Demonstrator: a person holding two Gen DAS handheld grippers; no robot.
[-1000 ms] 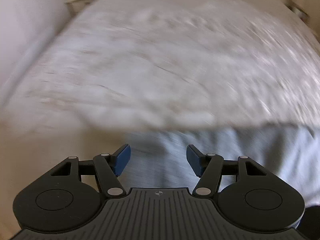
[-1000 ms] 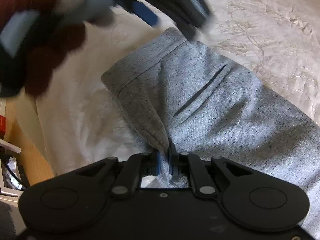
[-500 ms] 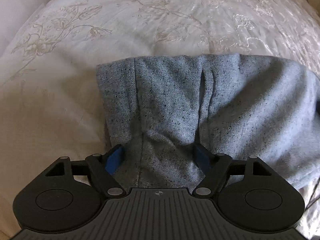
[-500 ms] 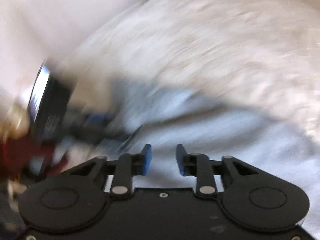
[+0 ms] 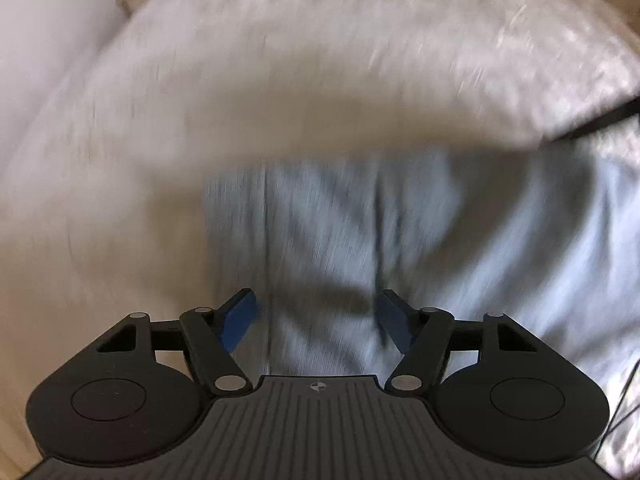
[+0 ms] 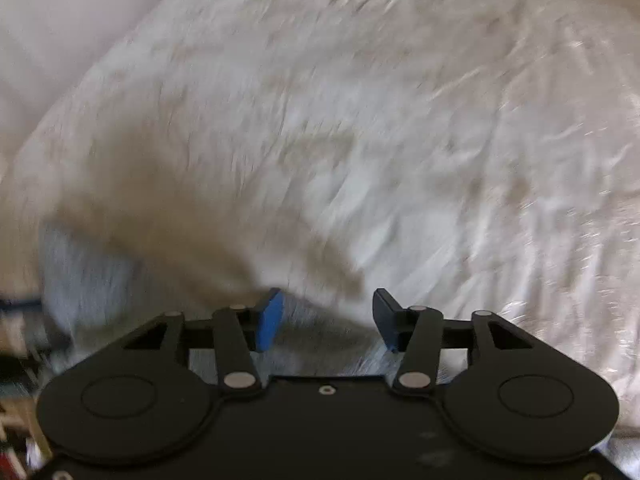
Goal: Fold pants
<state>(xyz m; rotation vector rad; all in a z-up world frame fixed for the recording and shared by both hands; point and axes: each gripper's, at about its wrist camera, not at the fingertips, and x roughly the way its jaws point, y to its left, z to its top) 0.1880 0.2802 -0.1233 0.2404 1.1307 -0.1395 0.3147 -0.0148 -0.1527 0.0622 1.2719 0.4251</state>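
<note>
Left gripper (image 5: 316, 312): jaws spread wide, empty. The grey pants (image 5: 400, 248) lie directly ahead and beneath it on the white bedspread (image 5: 280, 60). Right gripper (image 6: 326, 316): jaws apart, empty; pants below and to its left. Both views are blurred. Steady each gripper before pinching one cloth edge.

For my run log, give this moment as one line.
left gripper: open, over pants | right gripper: open, empty | pants on bedspread | views blurred
</note>
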